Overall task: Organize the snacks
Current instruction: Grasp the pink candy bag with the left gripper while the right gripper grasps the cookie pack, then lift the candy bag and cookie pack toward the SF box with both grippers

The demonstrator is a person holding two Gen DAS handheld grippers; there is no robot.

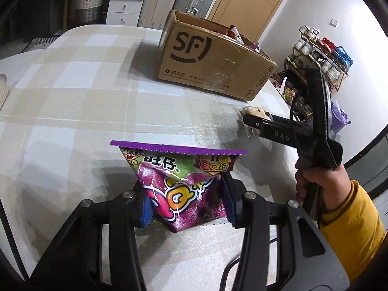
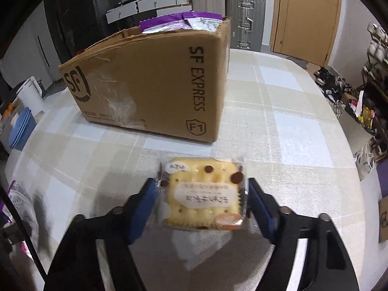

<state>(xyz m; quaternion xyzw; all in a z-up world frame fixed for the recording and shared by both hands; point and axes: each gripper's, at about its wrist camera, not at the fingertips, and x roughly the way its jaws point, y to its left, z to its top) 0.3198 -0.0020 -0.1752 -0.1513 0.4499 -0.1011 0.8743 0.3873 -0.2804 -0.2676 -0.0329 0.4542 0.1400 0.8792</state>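
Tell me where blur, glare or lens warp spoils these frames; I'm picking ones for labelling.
Left wrist view: sharp, fisheye bends the table edge, glare on the purple candy bag held by the left gripper. Right wrist view: motion blur smears the biscuit packet and right gripper; the SF Express box stays readable.

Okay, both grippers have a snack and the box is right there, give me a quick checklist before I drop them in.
1. Left gripper grip on the purple candy bag: ok, both pads pinch its sides.
2. Right gripper grip on the cracker packet: cannot tell; the pads flank it closely, but the picture is blurred.
3. Cardboard box open on top: ok.
4. Room inside the box: cannot tell; purple packets already reach its rim at the far end.
5. Tablecloth path from each gripper to the box: ok, nothing lies between.
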